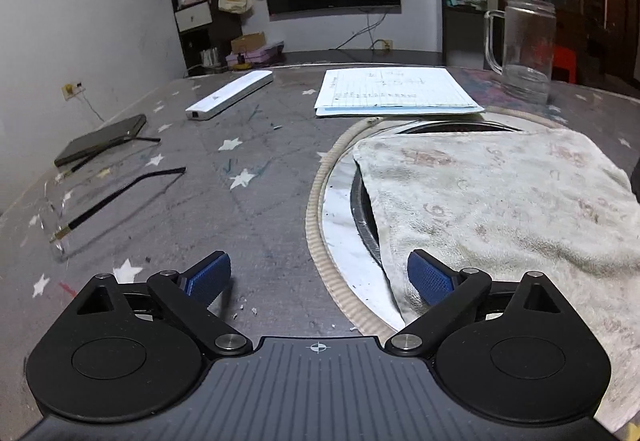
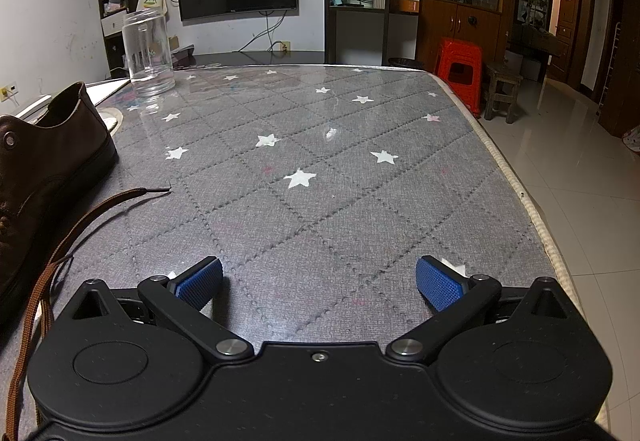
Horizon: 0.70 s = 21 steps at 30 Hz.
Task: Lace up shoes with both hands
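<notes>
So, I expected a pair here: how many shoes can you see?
1. A brown shoe sits at the left edge of the right wrist view, its lace trailing across the table. A second may lie out of view.

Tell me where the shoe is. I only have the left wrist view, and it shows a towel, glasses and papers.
Observer: The brown shoe stands at the left edge of the right wrist view, on the starred table cover.
Operator: Report the lace.
Observer: The brown lace trails loose from the shoe across the cover, its tip lying free.
Operator: State the right gripper.
Observer: The right gripper is open with nothing between its pads; the lace lies to its left.
</notes>
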### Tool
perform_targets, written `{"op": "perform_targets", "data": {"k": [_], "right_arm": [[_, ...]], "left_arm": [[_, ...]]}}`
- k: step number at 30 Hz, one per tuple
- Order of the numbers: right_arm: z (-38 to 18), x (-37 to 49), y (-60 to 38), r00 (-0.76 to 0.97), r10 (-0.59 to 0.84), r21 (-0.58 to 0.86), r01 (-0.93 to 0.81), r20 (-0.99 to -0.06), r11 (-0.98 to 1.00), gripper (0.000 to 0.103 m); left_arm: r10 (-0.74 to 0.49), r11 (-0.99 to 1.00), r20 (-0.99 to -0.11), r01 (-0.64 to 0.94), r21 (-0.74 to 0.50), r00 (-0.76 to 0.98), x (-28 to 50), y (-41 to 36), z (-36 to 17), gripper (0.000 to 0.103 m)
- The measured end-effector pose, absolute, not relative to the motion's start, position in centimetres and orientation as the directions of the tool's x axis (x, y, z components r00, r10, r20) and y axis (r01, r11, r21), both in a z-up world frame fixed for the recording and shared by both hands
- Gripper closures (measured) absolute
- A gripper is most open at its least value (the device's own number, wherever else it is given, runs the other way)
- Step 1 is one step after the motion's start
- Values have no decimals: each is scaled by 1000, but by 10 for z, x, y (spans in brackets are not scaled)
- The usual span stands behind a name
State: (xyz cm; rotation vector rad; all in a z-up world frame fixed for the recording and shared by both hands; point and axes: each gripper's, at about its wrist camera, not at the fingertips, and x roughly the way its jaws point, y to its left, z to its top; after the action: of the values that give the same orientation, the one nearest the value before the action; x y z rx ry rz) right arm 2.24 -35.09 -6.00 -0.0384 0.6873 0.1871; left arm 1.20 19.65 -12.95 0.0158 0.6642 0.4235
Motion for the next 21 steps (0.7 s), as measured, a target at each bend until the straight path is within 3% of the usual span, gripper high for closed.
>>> {"op": "perform_targets", "data": {"k": [6, 21], "right_arm": [[-61, 22, -353, 757, 158, 26, -184, -634, 983, 0], [-61, 22, -347, 757, 157, 24, -184, -634, 983, 0]], "left_arm": [[337, 918, -613, -394, 47, 715, 7, 214, -129, 8], [269, 953, -624, -296, 63, 734, 17, 210, -128, 7]]}}
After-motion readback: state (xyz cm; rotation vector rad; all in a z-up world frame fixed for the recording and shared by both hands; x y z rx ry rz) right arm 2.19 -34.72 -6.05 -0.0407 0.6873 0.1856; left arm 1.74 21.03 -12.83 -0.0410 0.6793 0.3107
